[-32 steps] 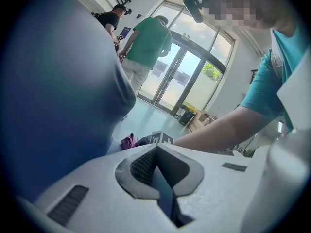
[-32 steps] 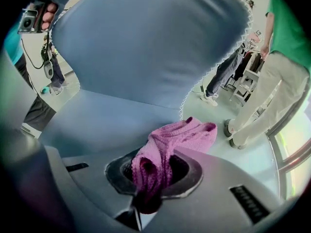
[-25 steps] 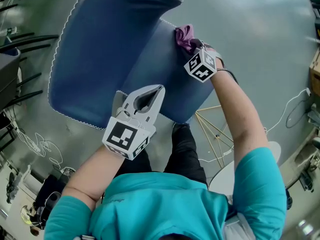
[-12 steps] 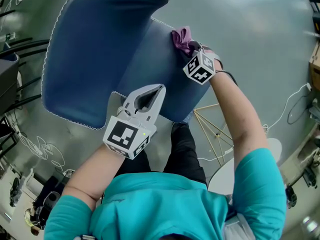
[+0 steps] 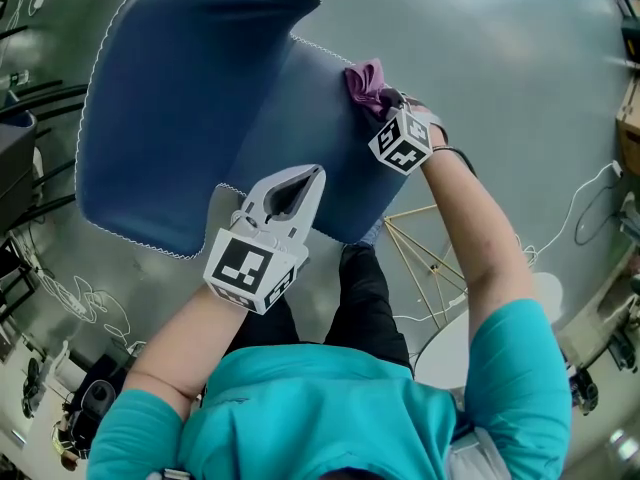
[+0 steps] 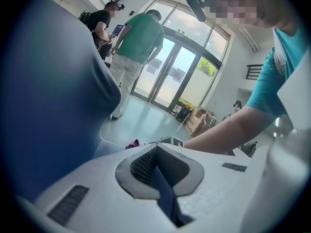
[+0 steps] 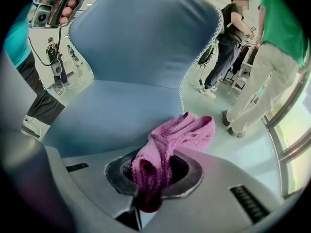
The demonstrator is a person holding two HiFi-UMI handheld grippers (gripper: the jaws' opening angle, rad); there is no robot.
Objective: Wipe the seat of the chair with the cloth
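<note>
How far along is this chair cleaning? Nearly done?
Done: the pink cloth is picked up and clamped in the right tool. In hand: it sits at the right edge of the seat, while the left tool grips the seat's front edge. Left: hard to say, as the blue seat shows no mark telling wiped from unwiped parts.

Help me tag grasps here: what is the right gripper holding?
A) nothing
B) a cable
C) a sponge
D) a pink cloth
D: the right gripper has its jaws shut on the pink cloth, which bunches out of them toward the seat.
</note>
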